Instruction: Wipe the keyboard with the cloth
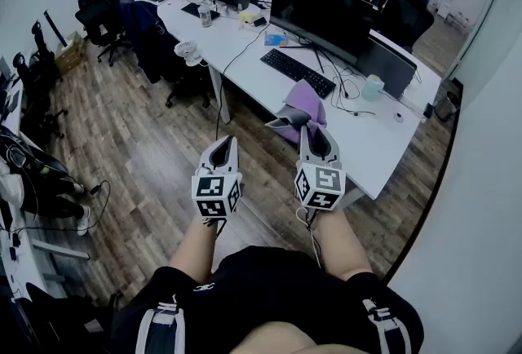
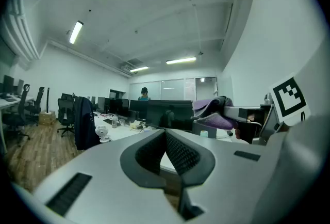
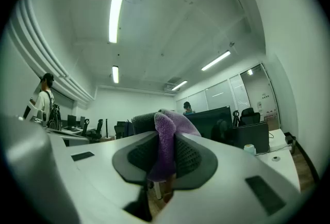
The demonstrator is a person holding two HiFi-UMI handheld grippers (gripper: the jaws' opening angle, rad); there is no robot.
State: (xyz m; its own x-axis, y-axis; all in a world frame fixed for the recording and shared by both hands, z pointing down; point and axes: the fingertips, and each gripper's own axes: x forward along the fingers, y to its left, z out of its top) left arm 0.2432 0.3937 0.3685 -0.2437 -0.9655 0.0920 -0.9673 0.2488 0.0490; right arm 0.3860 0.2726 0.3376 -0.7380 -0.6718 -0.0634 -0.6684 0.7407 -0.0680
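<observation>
Nearest the body, the left gripper [image 1: 222,145] is being carried with its jaws pressed together and nothing between them. Just beside it, the right gripper [image 1: 308,129] is being held slightly further forward. Its jaws are being clamped on a fold of the purple cloth [image 1: 298,109], which is showing against the near edge of the bench [image 1: 371,157]. Beyond the cloth, ahead and a little left of the right jaws, the black keyboard [image 1: 298,73] is lying flat on the bench, its long axis running along the bench edge, across the line of reach. The right gripper is being judged the nearer, so a forward, downward carry of the cloth is being called for.
</observation>
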